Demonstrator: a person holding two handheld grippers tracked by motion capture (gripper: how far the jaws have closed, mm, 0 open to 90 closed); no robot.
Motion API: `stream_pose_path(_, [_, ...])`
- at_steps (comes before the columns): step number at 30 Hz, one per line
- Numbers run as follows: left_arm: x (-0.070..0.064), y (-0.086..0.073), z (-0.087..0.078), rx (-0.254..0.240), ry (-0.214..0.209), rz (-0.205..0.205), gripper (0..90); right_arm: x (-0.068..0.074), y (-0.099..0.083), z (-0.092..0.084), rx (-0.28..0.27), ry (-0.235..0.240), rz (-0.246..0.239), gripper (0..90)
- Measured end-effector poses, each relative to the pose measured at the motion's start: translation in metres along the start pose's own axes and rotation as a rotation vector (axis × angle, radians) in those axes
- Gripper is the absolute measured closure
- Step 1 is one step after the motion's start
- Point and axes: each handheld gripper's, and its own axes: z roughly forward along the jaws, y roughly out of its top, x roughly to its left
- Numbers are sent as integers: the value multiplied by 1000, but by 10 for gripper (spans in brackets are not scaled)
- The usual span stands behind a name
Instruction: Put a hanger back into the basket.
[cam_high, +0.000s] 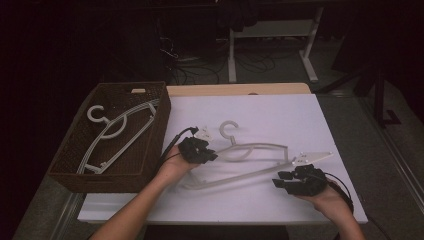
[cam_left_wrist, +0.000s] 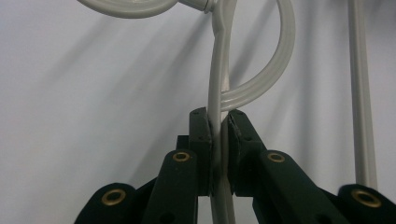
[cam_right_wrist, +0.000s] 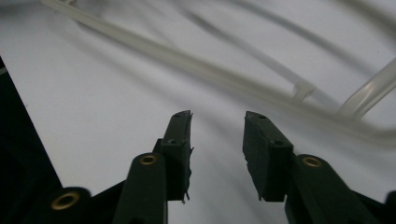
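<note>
Basket (cam_high: 75, 170) sits at 9 o'clock on the bench (cam_high: 280, 107). Left hand-held gripper (cam_high: 207, 154) is clamped on the hanger (cam_high: 260, 148), whose long axis runs toward 3 o'clock. Right hand-held gripper (cam_high: 281, 179) gapes with nothing in it, just beside the far end.

Dim lab or workshop, white-topped table (cam_high: 280, 107), floor cables (cam_high: 200, 67), white frame legs (cam_high: 310, 50) behind
</note>
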Motion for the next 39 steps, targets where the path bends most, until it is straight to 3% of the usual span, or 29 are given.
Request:
stream_pose_path(6, [11, 16, -32, -36, 71, -58, 822, -1, 14, 12, -27, -11, -11, 389])
stream_pose_path(10, [17, 28, -57, -44, 106, -68, 822, -4, 25, 16, -60, -20, -7, 258])
stream_pose_path(15, [28, 37, -94, -54, 154, -73, 822, -8, 32, 21, -85, -27, 1, 142])
stream_pose_path(19, [41, 35, -120, -67, 179, -90, 822, -12, 35, 25, -97, -49, -1, 104])
stream_pose_path(29, [76, 4, -188, -96, 269, -152, 822, -14, 34, 22, -113, -69, 1, 74])
stream_pose_path(31, [84, -7, -201, -103, 283, -173, 821, -14, 34, 21, -122, -77, 7, 74])
stream_pose_path(39, [117, -63, -248, -87, 423, -245, 821, -15, 33, 22, -115, -79, 9, 74])
